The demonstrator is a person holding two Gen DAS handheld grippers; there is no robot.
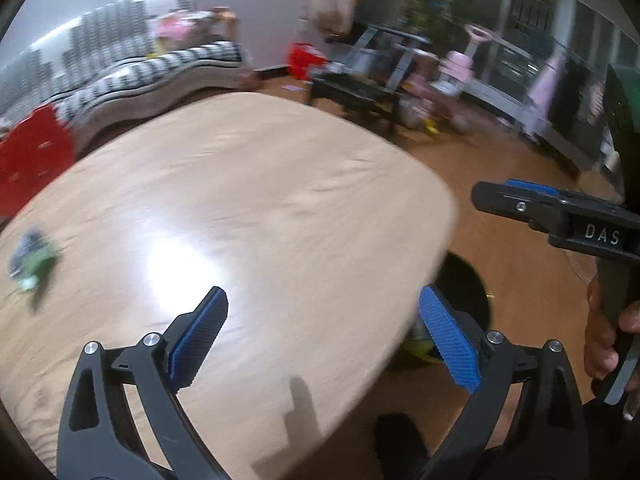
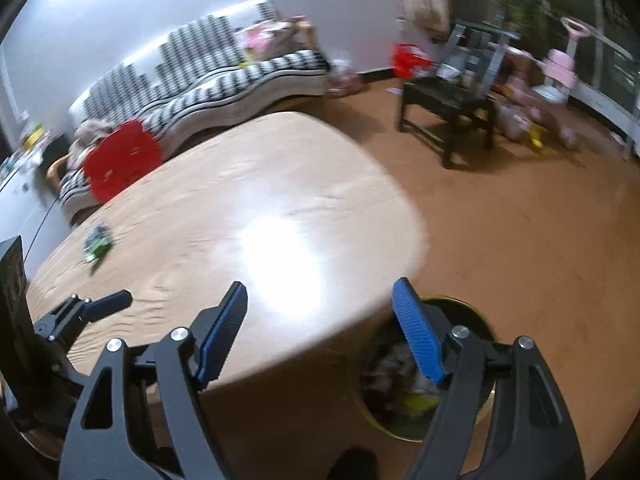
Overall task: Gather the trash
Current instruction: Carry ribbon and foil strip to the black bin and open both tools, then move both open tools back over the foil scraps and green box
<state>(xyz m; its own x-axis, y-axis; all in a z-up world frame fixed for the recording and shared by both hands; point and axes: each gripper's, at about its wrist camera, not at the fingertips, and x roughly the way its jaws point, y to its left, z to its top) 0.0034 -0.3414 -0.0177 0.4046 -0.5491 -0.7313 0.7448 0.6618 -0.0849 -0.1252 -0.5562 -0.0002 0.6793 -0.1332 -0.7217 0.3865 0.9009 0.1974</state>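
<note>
A crumpled green and blue wrapper [image 1: 30, 258] lies on the left part of the light wooden table [image 1: 248, 184]; it also shows in the right wrist view [image 2: 97, 243]. My left gripper [image 1: 324, 332] is open and empty above the table's near right edge. My right gripper [image 2: 320, 328] is open and empty over the table's corner, and shows in the left wrist view [image 1: 516, 200] at the right. A round dark trash bin [image 2: 424, 376] with trash inside stands on the floor beside the table, below the right gripper.
A striped sofa [image 2: 224, 76] and a red stool [image 2: 120, 160] stand behind the table [image 2: 240, 208]. A small black table [image 2: 452, 108], pink toys [image 2: 556, 68] and clutter sit at the far right on the brown floor [image 2: 540, 240].
</note>
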